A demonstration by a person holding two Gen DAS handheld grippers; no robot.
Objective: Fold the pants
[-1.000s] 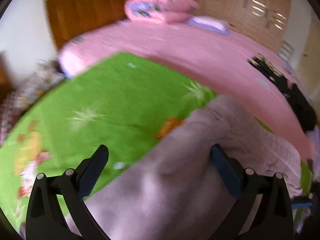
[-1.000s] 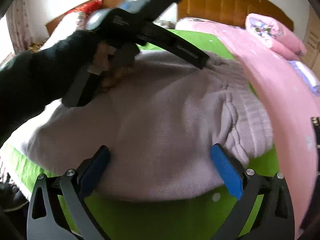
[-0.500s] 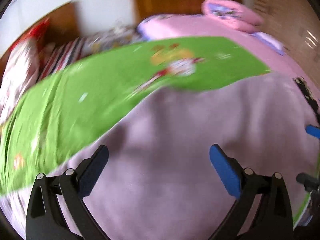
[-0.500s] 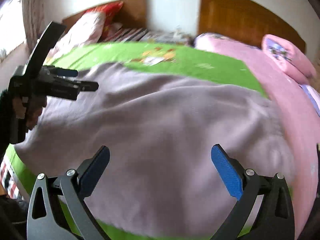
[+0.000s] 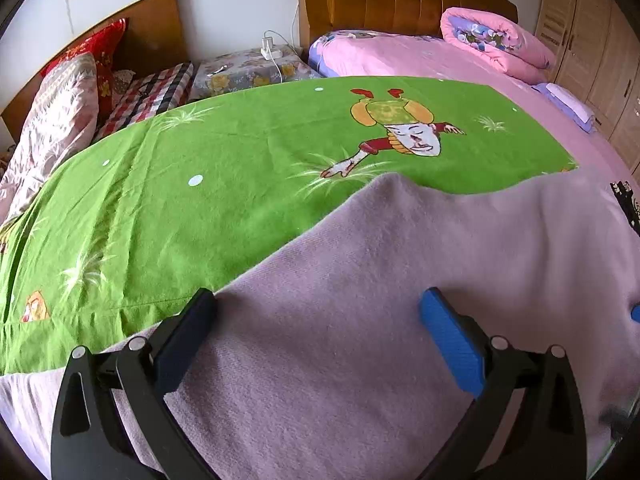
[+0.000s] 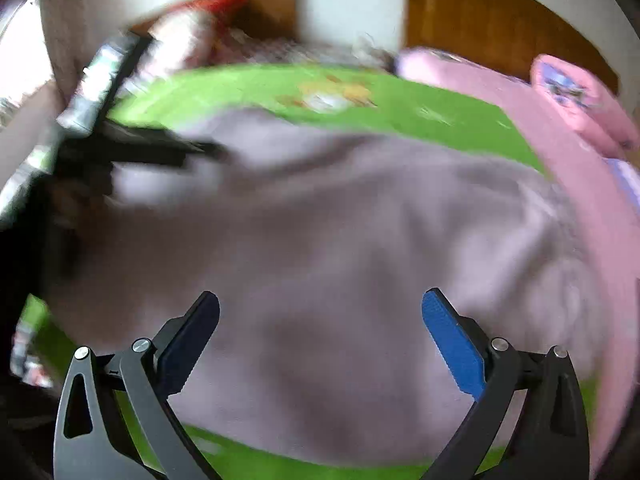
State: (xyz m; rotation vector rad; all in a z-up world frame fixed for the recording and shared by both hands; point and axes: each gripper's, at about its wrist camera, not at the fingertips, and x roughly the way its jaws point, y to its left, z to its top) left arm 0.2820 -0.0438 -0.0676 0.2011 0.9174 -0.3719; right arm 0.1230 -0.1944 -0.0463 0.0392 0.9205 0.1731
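Both jaws wide above pants (image 5: 400,300).

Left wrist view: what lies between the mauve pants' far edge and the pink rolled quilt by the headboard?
In the left wrist view, the green cartoon sheet and then pink bedding lie between the pants and the rolled quilt.

Green cartoon sheet (image 5: 240,168), pink quilt (image 5: 496,42)

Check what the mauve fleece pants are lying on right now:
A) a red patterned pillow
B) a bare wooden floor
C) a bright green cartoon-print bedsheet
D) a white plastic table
C: in the left wrist view the mauve fleece pants lie spread over the bright green cartoon-print bedsheet, with both grippers' fingers open above the fabric.
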